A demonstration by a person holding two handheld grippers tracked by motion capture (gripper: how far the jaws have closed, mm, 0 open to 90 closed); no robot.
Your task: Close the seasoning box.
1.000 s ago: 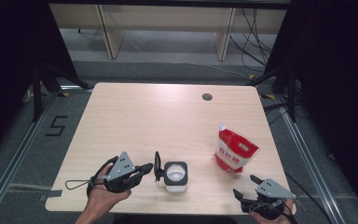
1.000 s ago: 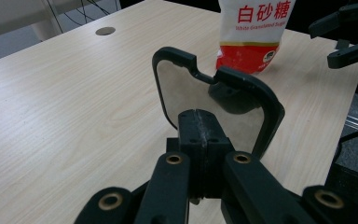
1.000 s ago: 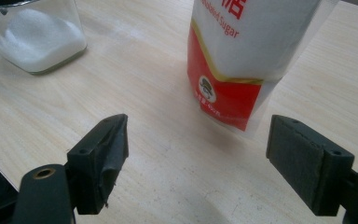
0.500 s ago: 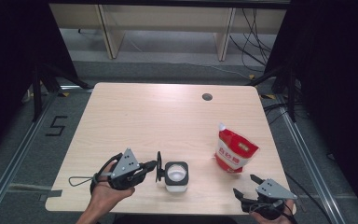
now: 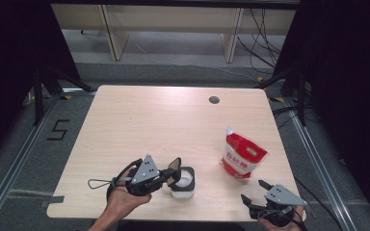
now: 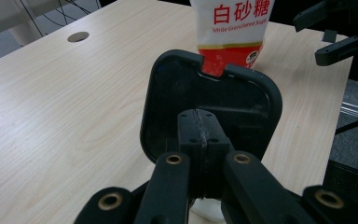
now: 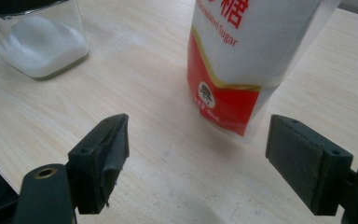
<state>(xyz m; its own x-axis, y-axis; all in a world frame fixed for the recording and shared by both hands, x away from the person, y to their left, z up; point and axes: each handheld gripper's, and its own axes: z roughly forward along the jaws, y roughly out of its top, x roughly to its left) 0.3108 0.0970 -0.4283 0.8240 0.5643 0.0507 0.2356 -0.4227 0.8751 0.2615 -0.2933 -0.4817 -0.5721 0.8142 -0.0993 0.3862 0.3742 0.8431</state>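
While the left claw [image 5: 173, 172] clenches a black rounded-square plastic lid [image 6: 209, 105] upright beside the clear sugar-filled jar [image 5: 182, 181] on the pale wooden worktop [image 5: 173, 125], red-and-white sugar pouch [image 5: 241, 156] right of jar, right claw [image 5: 254, 192] released near the pouch

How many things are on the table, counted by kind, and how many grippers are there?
Sugar bag: 1
Jar with white powder: 1
Black lid, held up by the left gripper: 1
Grippers, counting the right gripper: 2
Total: 5
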